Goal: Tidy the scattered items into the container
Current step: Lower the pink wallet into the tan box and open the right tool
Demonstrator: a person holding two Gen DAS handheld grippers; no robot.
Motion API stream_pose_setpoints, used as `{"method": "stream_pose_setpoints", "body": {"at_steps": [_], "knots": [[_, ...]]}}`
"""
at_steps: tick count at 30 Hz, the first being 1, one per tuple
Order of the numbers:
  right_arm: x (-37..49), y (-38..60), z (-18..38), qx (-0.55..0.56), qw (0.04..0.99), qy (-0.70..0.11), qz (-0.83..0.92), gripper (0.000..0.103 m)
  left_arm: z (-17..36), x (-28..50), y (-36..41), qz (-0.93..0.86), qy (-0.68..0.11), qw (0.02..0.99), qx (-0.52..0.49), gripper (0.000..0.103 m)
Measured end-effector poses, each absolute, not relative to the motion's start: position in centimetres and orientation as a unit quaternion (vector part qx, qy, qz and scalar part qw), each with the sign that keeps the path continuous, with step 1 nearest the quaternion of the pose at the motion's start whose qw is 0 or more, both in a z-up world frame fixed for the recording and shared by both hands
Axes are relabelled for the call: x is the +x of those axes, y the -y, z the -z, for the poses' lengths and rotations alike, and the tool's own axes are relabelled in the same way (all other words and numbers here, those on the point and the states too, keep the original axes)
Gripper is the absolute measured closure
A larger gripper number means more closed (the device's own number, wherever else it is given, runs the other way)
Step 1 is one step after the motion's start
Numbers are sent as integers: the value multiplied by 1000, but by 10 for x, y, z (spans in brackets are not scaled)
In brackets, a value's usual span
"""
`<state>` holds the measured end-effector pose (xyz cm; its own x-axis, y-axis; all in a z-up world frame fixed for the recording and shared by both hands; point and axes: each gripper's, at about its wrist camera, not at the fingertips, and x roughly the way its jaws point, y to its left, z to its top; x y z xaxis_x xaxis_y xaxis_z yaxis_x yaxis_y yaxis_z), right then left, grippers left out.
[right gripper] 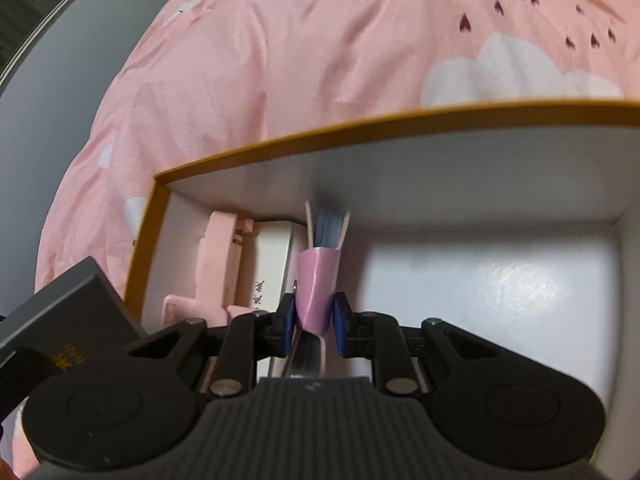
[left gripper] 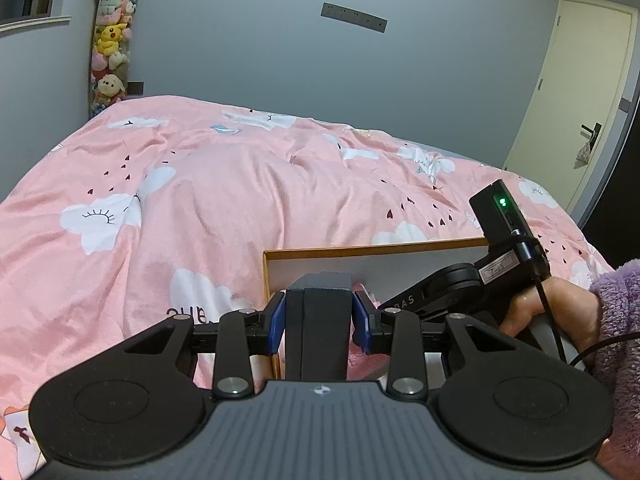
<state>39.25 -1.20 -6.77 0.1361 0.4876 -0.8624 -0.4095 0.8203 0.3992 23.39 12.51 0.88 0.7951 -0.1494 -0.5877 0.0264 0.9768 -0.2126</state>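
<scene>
My left gripper [left gripper: 319, 328] is shut on a dark grey box [left gripper: 320, 296], held upright between the blue pads over the near left corner of the container [left gripper: 376, 249]. The container is a white-lined cardboard box with an orange rim [right gripper: 360, 128], lying on the pink bed cover. My right gripper [right gripper: 315, 320] is shut on a pink notebook [right gripper: 319, 276] with blue page edges, held by its spine down inside the container. A pink plastic item [right gripper: 212, 264] and a white carton [right gripper: 272, 264] lie along the container's left wall. The dark grey box [right gripper: 76, 312] also shows at the left edge.
A pink quilt with cloud prints [left gripper: 240, 184] covers the bed around the container. A hand in a purple fleece sleeve [left gripper: 616, 320] holds the black housing [left gripper: 500, 268] on the right. The container's white floor [right gripper: 500, 292] is bare on the right. A door [left gripper: 576, 92] stands far right.
</scene>
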Motion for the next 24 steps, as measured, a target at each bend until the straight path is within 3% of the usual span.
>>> {"method": "stream_pose_setpoints", "body": {"at_steps": [5,7,24], "knots": [[395,17,72,22,750,-594,-290,78,-5,238,-124,50,-318,941,-101,63],[396,17,72,2,753,-595,-282,71,-4,240,-124,52,-319,940,-106,63],[407,12,86,-16,751,-604,-268,66,-1,247,-118,52,-329,937,-107,63]]}}
